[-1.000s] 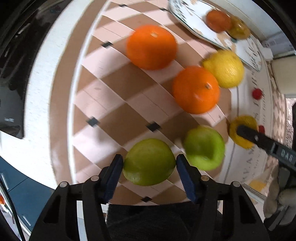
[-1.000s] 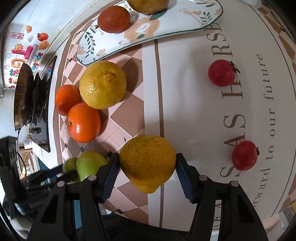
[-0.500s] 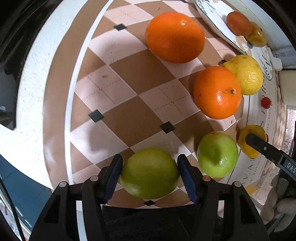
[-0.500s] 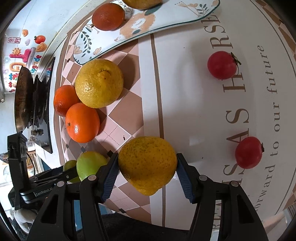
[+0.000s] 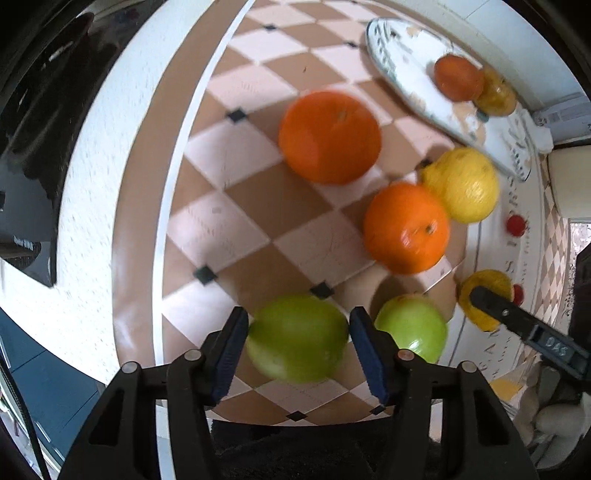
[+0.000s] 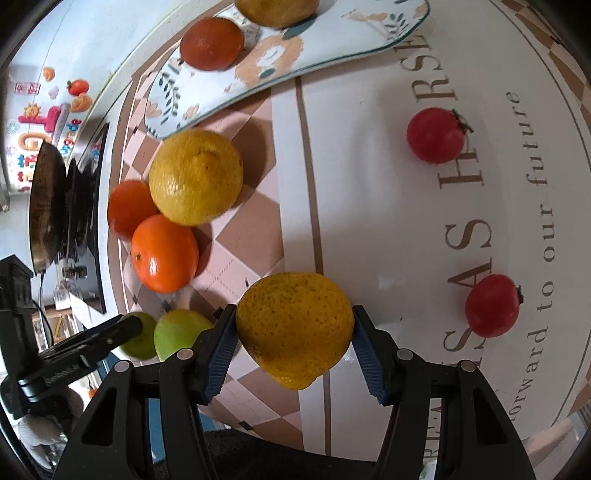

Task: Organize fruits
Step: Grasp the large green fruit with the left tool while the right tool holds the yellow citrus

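My left gripper [image 5: 298, 345] is shut on a green apple [image 5: 297, 338], held just above the checkered mat. A second green apple [image 5: 410, 326] lies right beside it. Two oranges [image 5: 330, 137] [image 5: 406, 228] and a yellow lemon [image 5: 461, 184] lie further out. My right gripper [image 6: 294, 341] is shut on a speckled yellow lemon [image 6: 294, 326], which also shows in the left wrist view [image 5: 484, 295]. In the right wrist view a lemon [image 6: 195, 177], two oranges [image 6: 164, 253] [image 6: 127, 206] and the green apples [image 6: 181, 332] lie to the left.
A patterned tray [image 6: 332, 40] at the far edge holds a dark orange [image 6: 211, 43] and a yellow fruit [image 6: 277, 11]. Two small red fruits [image 6: 435, 135] [image 6: 491, 305] lie on the white lettered mat to the right. A black stove with a pan [image 6: 46, 206] is at the left.
The left wrist view has shifted and blurred; the left gripper moved with the green apple in it, the fruit now looking further off. The right gripper holds its lemon nearly still.
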{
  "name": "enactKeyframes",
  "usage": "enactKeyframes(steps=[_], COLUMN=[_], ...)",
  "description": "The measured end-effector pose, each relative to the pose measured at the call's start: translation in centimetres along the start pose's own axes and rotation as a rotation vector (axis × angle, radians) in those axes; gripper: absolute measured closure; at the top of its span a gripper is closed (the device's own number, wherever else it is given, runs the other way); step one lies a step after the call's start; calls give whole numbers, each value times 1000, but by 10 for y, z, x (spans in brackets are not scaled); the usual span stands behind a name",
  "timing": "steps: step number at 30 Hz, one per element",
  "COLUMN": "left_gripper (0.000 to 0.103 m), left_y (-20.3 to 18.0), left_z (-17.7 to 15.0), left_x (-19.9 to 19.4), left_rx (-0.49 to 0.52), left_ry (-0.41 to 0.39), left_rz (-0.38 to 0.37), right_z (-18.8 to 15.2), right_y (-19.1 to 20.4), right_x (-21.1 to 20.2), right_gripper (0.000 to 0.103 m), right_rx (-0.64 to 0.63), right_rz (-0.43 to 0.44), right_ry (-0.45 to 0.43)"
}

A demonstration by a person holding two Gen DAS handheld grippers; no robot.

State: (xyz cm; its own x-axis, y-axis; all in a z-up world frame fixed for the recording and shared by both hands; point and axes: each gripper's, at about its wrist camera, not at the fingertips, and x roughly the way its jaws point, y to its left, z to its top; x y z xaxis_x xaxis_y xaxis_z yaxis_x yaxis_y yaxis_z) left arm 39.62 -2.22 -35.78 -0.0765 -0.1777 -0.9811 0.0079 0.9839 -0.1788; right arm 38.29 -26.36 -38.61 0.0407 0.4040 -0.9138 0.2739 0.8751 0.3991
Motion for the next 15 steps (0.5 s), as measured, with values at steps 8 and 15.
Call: enactKeyframes(steps=[8,15], left_gripper=[56,42], left_y=[-19,-10], left_z=[19,20], left_x=[0,20], left_rx=[107,71], left_ry=[53,108], left_rz=[15,36], right_z=[18,20], right_y=[2,-1], right_x=[-3,1], right_gripper=[41,41], right_rx=[-11,2], right_rz=[-14,-5], right_ry=[-7,11])
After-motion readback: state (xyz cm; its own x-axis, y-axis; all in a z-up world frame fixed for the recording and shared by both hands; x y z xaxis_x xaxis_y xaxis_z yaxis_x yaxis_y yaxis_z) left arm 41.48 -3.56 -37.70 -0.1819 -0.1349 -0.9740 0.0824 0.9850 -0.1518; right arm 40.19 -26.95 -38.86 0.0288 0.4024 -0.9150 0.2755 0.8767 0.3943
